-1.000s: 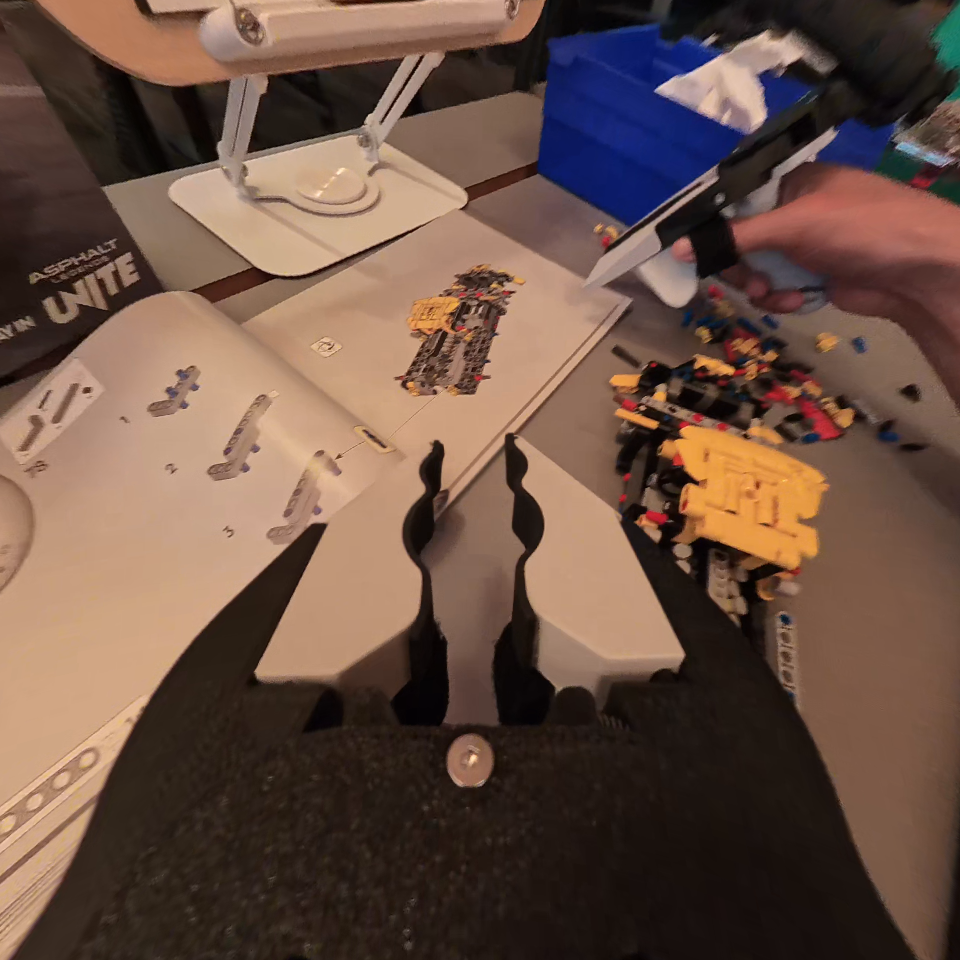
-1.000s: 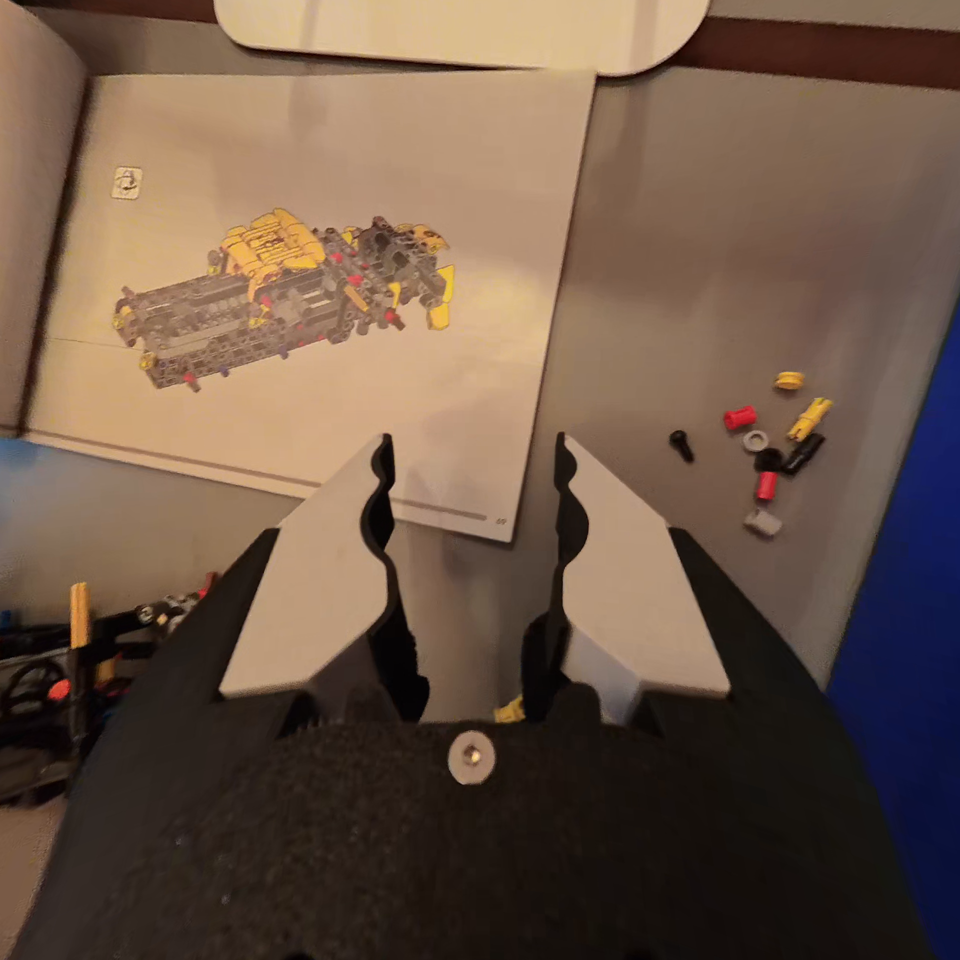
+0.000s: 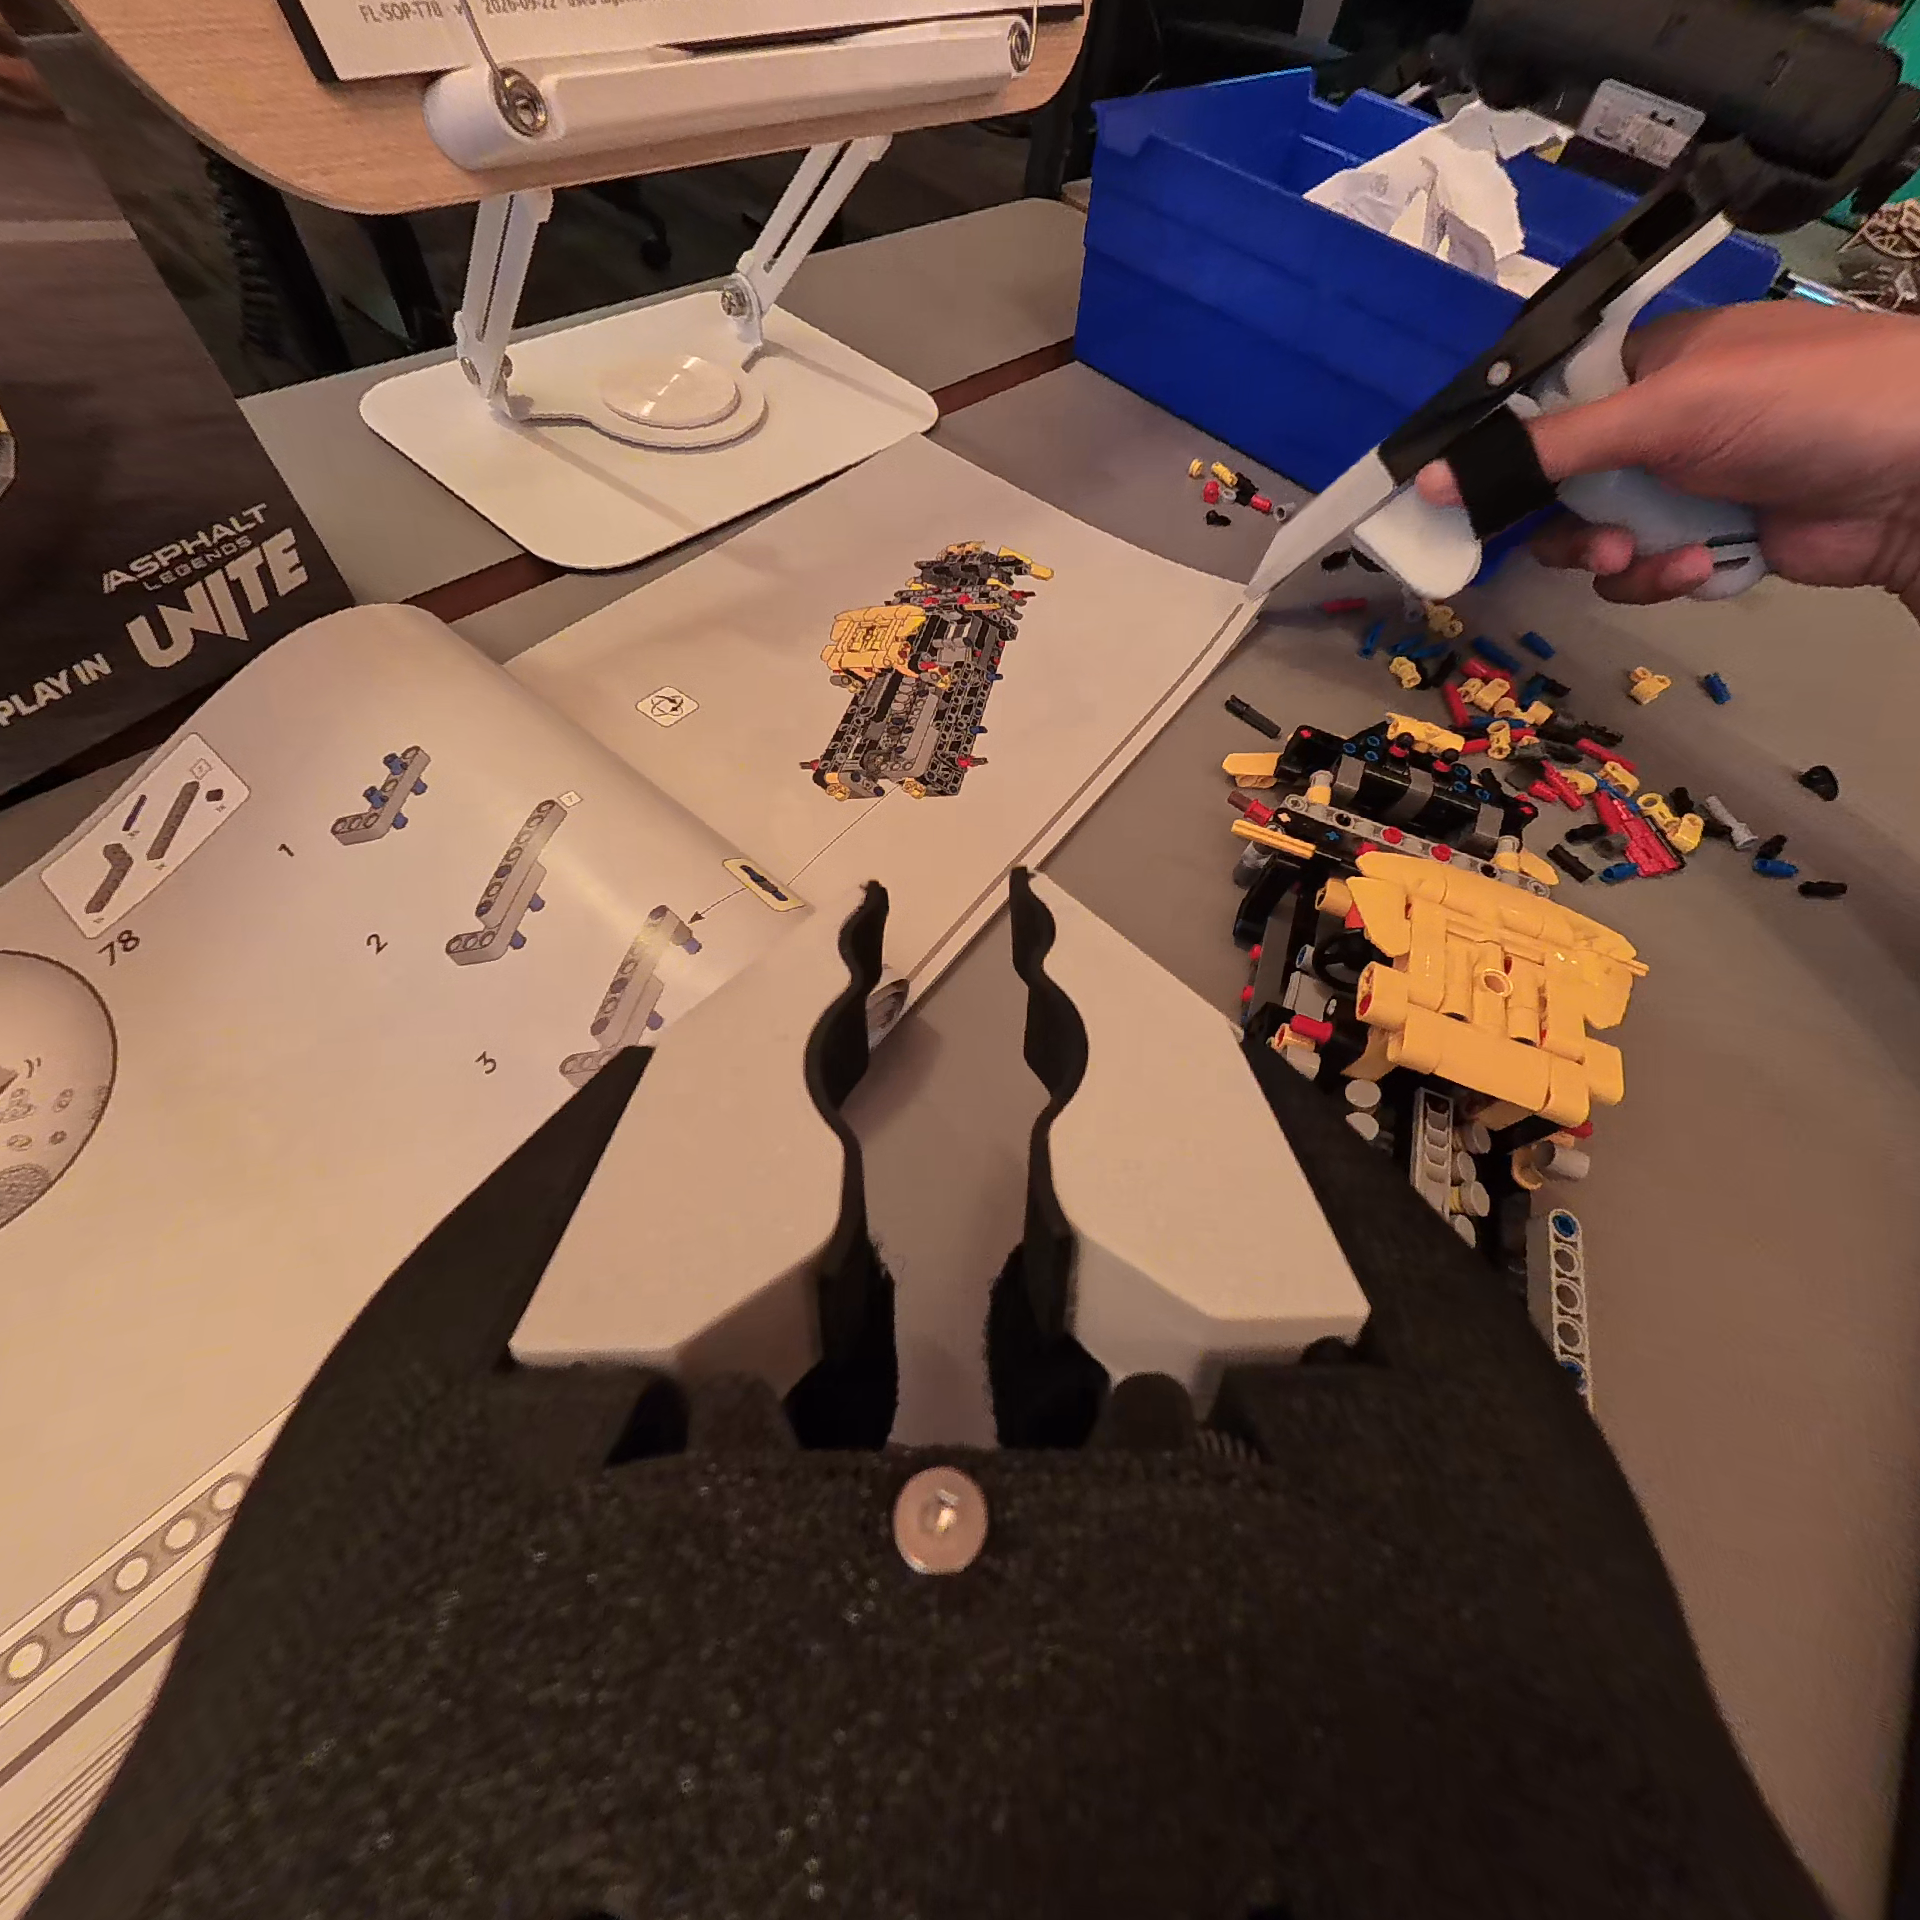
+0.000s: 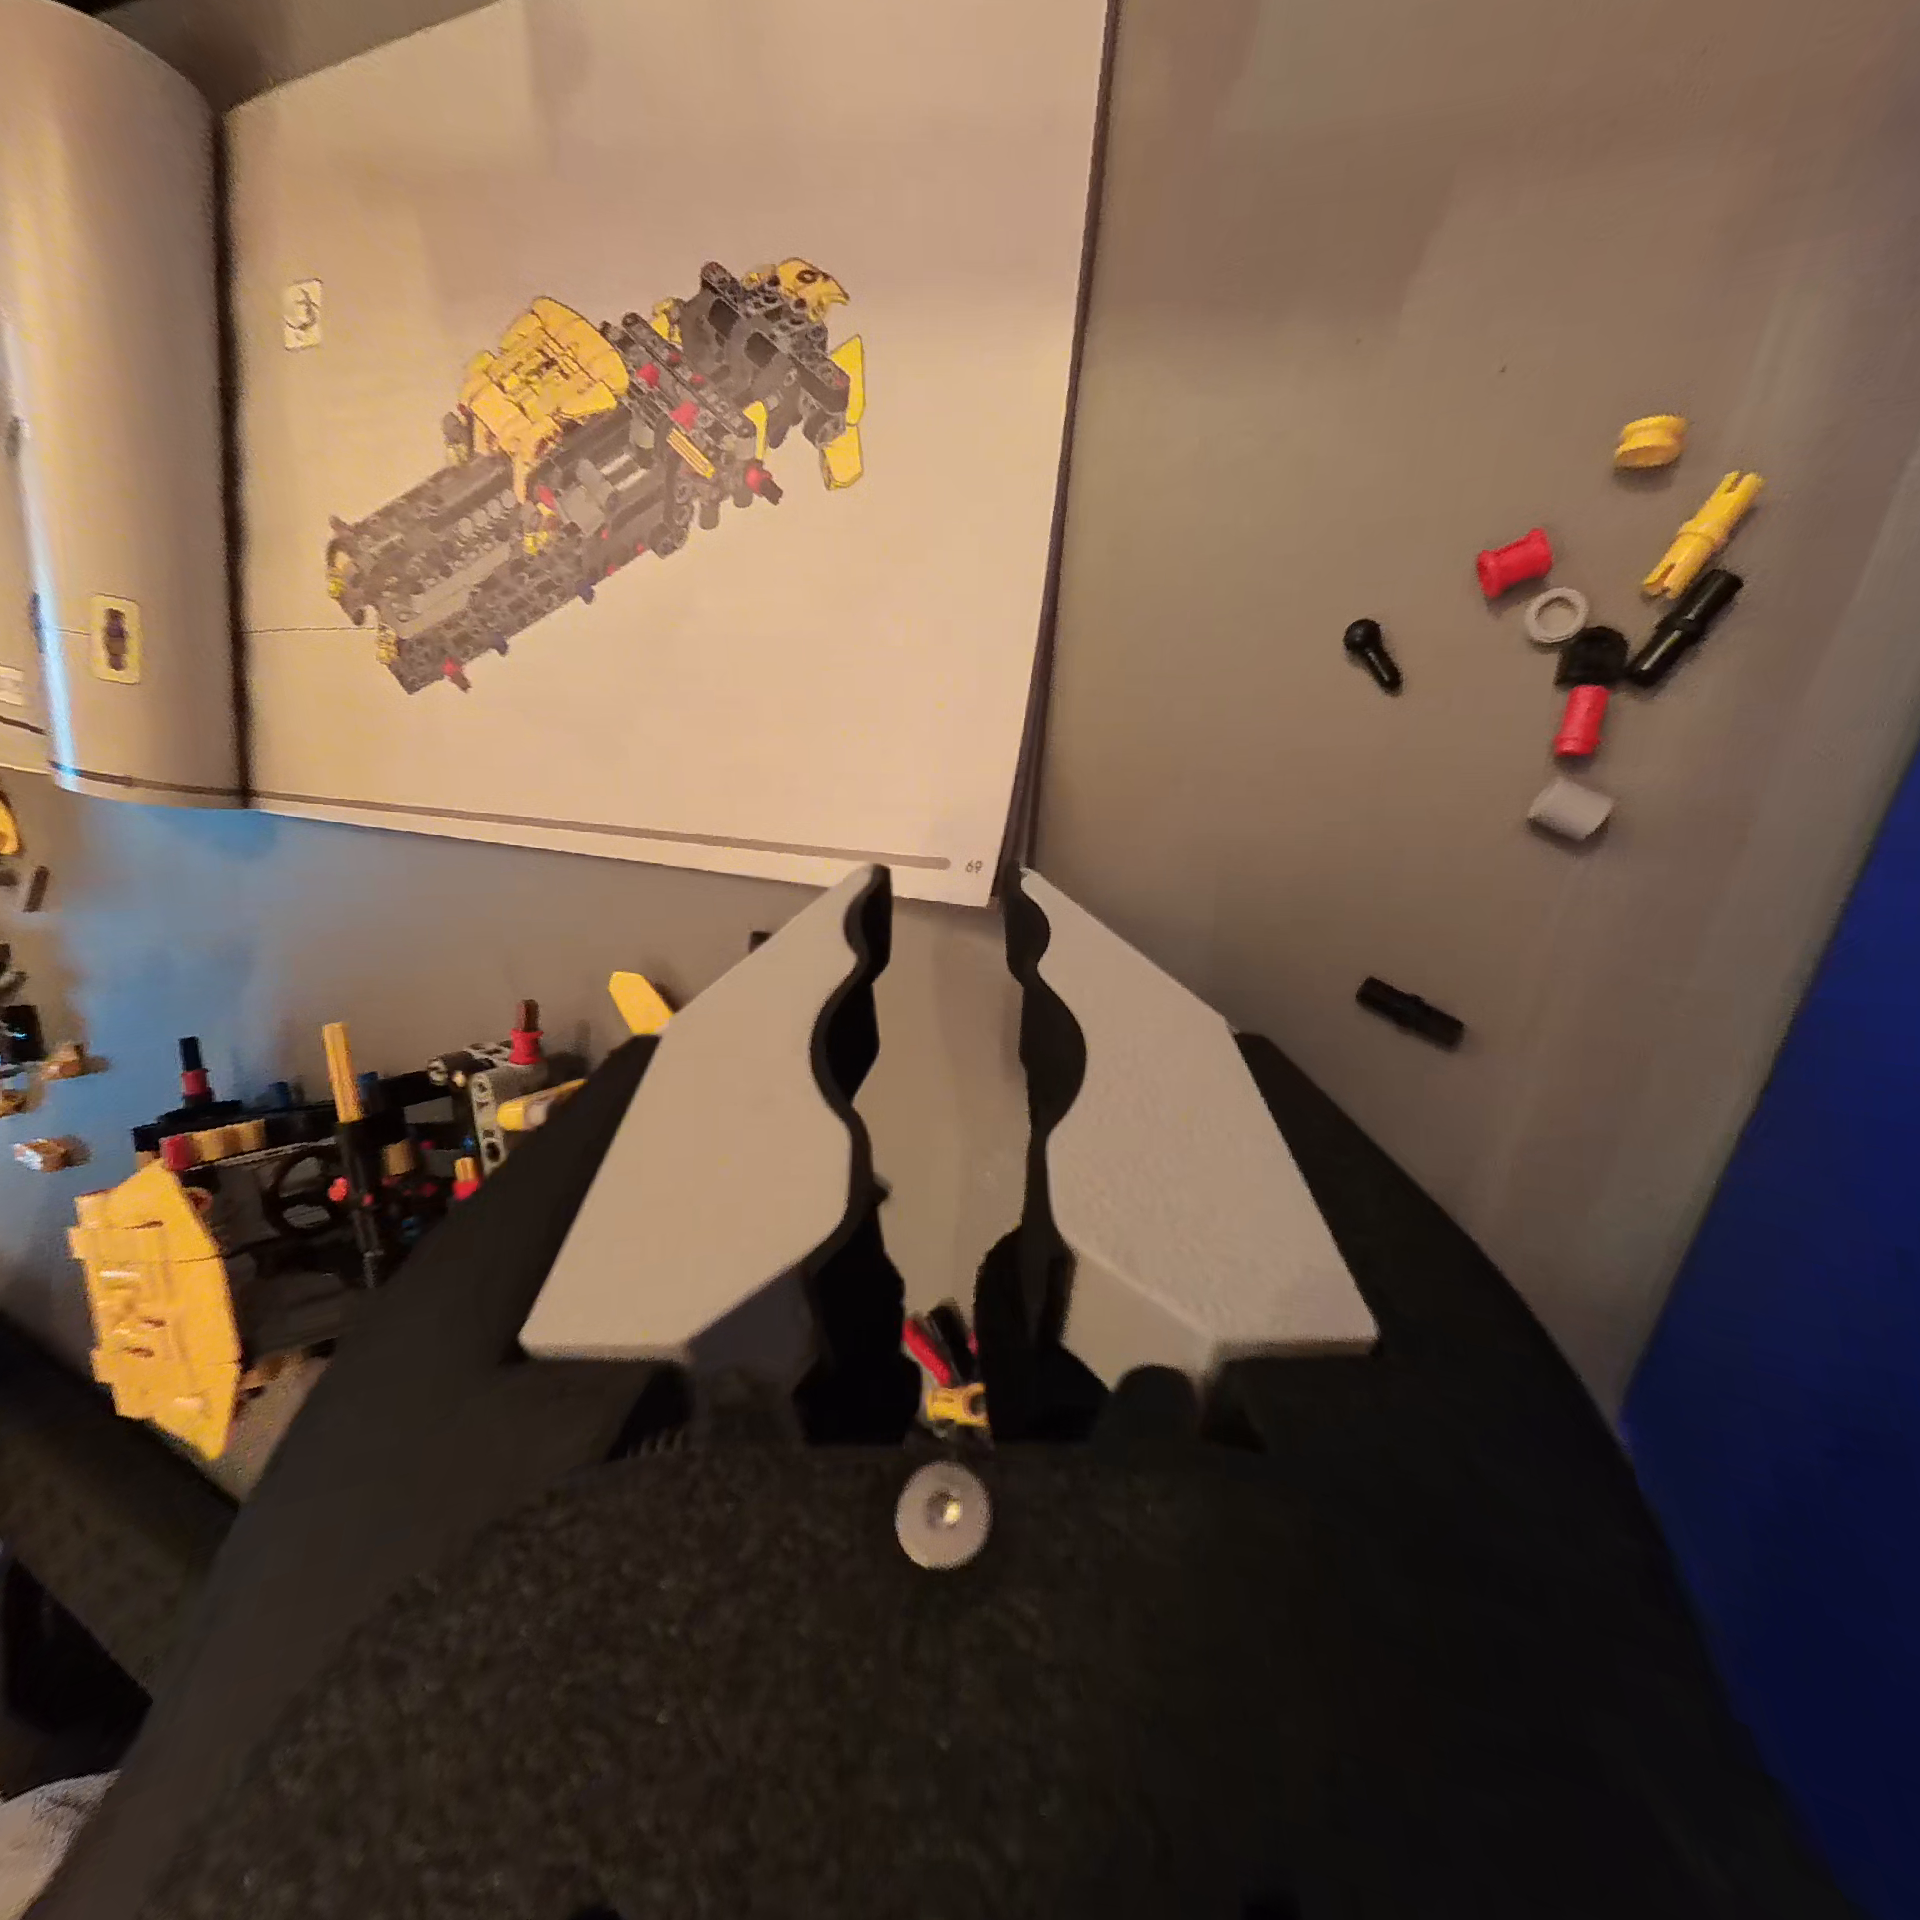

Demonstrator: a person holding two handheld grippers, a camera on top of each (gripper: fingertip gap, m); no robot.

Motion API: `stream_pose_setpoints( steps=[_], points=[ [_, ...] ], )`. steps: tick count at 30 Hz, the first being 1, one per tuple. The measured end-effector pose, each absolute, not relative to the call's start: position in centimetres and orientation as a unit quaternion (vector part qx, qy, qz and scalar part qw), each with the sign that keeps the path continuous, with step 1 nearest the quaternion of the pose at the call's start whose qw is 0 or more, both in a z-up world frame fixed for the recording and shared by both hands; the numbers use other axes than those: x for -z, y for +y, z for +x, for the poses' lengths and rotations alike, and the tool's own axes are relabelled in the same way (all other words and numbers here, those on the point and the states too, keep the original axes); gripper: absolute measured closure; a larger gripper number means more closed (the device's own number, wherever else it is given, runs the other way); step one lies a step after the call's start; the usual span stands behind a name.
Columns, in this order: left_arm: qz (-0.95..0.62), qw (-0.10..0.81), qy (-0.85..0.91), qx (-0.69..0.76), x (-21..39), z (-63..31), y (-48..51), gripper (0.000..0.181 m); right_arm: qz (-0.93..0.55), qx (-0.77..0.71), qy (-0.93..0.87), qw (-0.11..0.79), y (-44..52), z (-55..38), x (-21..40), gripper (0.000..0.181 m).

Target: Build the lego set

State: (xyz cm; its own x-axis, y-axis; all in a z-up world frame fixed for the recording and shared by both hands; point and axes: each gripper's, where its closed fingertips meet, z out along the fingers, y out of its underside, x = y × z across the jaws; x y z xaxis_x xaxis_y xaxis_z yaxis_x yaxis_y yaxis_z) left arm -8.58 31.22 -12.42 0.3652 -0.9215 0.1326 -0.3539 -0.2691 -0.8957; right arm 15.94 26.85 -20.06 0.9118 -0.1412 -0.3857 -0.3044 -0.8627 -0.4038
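Note:
A partly built yellow and black Lego model (image 3: 1455,987) lies on the grey table, right of my left gripper; it also shows in the right wrist view (image 4: 166,1299). An open instruction booklet (image 3: 727,675) lies at the centre. My left gripper (image 3: 948,894) hovers over the booklet's near edge, jaws a little apart and empty. My right gripper (image 4: 945,883) has its tips at the booklet's (image 4: 675,675) near right corner, jaws narrowly apart with table showing between them. It also shows in the left wrist view (image 3: 1262,582), held by a hand.
A pile of loose pins and connectors (image 3: 1558,748) lies behind the model. A small cluster of parts (image 4: 1579,623) and a black pin (image 4: 1408,1013) lie right of the booklet. A blue bin (image 3: 1247,270) stands at the back right, a white stand (image 3: 644,436) behind the booklet, and a dark box (image 3: 135,582) at the left. Across from one pair of fingers to the other is roughly 25 cm. My left tips are about 35 cm from the black pin (image 4: 1408,1013), my right tips only 7 cm.
My right gripper has moved down to the booklet's corner and its jaws have narrowed. My left gripper has barely moved.

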Motion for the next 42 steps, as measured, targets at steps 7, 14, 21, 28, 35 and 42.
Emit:
stream_pose_setpoints(
  steps=[7,14,21,28,35,42],
  points=[
    [-0.719,0.402,0.455,0.337,13.2,-8.2,30.9,0.157,-0.976,-0.076,0.065,0.195,26.4,16.7,21.1,0.181],
    [-0.738,0.359,0.420,0.387,13.0,-5.6,32.0,0.157,-0.963,-0.083,0.042,0.255,27.7,16.0,18.2,0.181],
    [-0.756,0.313,0.514,0.256,14.9,-0.6,35.4,0.156,-0.952,-0.004,-0.011,0.306,30.3,15.5,19.3,0.110],
    [-0.786,0.249,0.518,0.228,20.4,0.5,35.6,0.156,-0.952,-0.063,-0.020,0.298,30.7,13.5,21.0,0.096],
    [-0.774,0.295,0.513,0.225,20.7,0.4,35.9,0.165,-0.951,-0.085,-0.025,0.297,30.3,12.5,20.8,0.083],
    [-0.769,0.306,0.497,0.262,20.7,0.7,35.9,0.170,-0.914,-0.073,-0.018,0.399,30.9,12.6,16.6,0.120]
  ],
)
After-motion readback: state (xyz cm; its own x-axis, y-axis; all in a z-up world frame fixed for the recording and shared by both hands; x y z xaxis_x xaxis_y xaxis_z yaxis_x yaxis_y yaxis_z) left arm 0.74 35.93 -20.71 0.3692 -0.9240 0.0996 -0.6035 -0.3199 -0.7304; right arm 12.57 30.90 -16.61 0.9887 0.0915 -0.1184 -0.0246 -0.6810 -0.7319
